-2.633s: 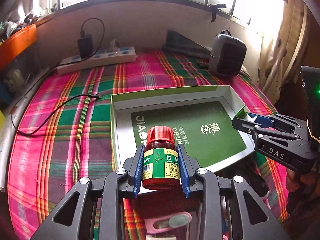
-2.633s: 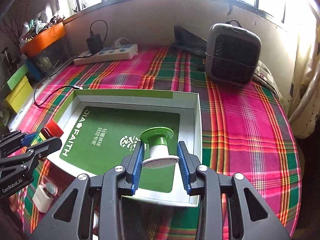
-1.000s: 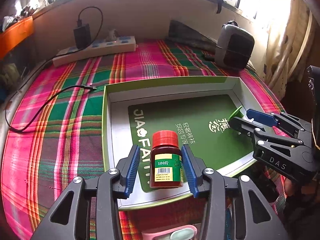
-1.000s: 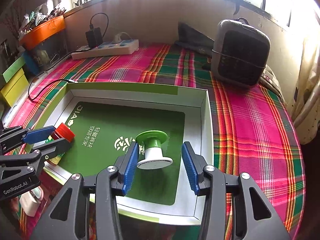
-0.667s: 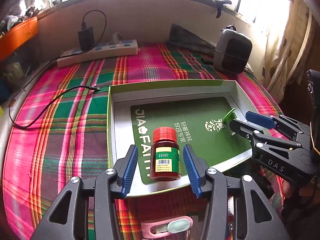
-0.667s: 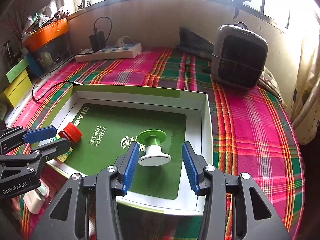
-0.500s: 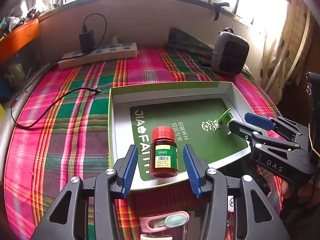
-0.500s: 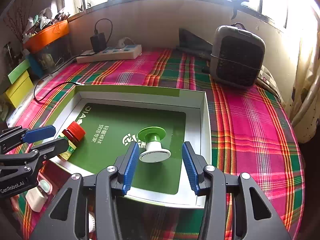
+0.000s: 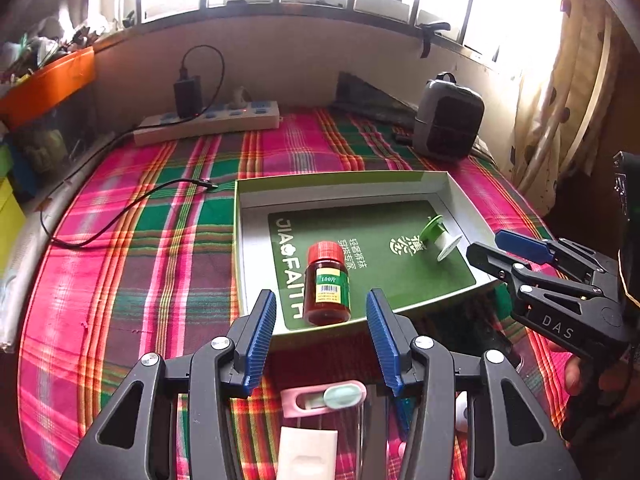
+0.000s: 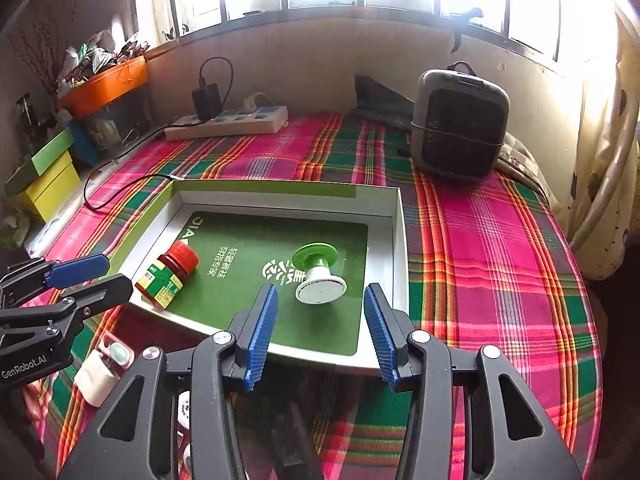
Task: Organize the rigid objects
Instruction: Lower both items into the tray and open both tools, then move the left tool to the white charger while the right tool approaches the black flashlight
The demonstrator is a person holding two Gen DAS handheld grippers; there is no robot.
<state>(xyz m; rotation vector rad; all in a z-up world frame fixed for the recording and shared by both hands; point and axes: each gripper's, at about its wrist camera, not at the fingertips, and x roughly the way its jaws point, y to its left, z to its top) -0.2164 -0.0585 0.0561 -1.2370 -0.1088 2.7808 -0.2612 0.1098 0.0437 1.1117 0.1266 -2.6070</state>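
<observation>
Red-capped bottle (image 9: 326, 285) stands upright in the tray (image 9: 256, 200), near its front-left corner; green-and-white spool (image 10: 318, 272) stands in the tray toward its right wall. Left gripper (image 9: 321, 330) wide apart, holding nothing, just outside the tray's front rim. Right gripper (image 10: 320, 330) likewise wide, empty

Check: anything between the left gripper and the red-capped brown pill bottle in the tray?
Nothing visible. The left gripper is open, and the red-capped brown pill bottle stands upright just beyond its fingertips, inside the green-lined cardboard tray.
</observation>
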